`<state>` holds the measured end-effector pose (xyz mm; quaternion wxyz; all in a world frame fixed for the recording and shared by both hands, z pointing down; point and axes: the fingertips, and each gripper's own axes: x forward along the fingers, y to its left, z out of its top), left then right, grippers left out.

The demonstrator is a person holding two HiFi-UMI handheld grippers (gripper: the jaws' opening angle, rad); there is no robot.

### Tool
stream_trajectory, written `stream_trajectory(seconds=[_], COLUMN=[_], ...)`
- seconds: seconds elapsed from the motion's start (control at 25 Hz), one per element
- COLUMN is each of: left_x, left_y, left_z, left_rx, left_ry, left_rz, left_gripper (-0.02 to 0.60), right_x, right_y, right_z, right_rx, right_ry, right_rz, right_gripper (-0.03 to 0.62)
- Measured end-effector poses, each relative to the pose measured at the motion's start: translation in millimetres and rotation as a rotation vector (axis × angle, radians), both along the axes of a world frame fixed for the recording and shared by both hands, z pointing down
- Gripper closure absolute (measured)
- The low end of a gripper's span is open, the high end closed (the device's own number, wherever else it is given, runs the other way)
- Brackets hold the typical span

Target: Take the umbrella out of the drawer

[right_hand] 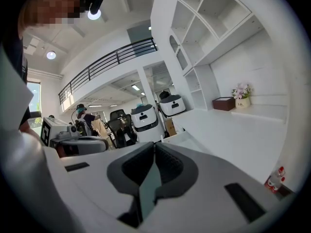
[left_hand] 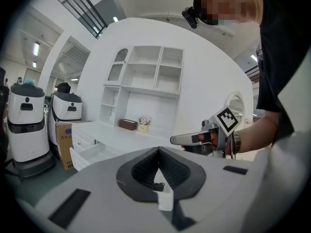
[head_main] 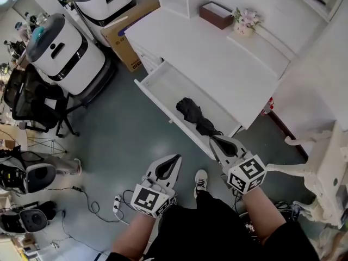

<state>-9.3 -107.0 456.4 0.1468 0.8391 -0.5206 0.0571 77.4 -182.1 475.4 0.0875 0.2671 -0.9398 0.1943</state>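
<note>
My left hand-held gripper [head_main: 175, 157] hung over the grey floor [head_main: 125, 135], clenched with nothing in it; in its own view the dark pads [left_hand: 146, 166] met at the tip and only air showed between them. My right hand-held gripper [head_main: 213, 139] was clenched and empty too, its jaws pressed together in its own view.

The black umbrella [head_main: 194, 115], folded, lay inside the open white drawer [head_main: 163, 78]. It ran along the drawer from about 11 o'clock to 5 o'clock in the head view. Its narrow end pointed toward my right hand-held gripper, whose tip sat just beside that end, at the drawer's near corner. I could not tell whether the two touched. From my left hand-held gripper the umbrella lay at about 1 o'clock, well apart.

The drawer stuck out from under the white tabletop [head_main: 217, 58]. At 12 o'clock on the tabletop stood a brown box [head_main: 216, 14], and just beside it, at its 3 o'clock, a small pot of flowers [head_main: 246, 22]. A cardboard carton [head_main: 128, 34] stood on the floor at about 10 o'clock of the drawer.
</note>
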Motion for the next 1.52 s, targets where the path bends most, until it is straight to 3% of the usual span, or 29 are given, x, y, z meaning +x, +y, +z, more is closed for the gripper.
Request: stream_trajectory(seconds=[0.32, 0.56, 1.52], left_x=[13.4, 11.7, -34.0], left_y=[-8.0, -17.3, -63.0], left_z=[-0.5, 0.8, 56.1], left_rx=[0.006, 0.008, -0.104], left_ry=[-0.026, -0.023, 0.011], left_rz=[-0.016, -0.009, 0.132], left_gripper=[0.584, 0.584, 0.584], right_x=[1.4, -5.1, -43.0], right_y=[-16.7, -31.2, -94.0], right_z=[22.8, 47.4, 228.8], right_rx=[-0.017, -0.043, -0.244], right_ry=[0.036, 0.088, 0.484], right_rz=[-0.041, -0.047, -0.077], right_gripper=[0.580, 0.508, 0.408])
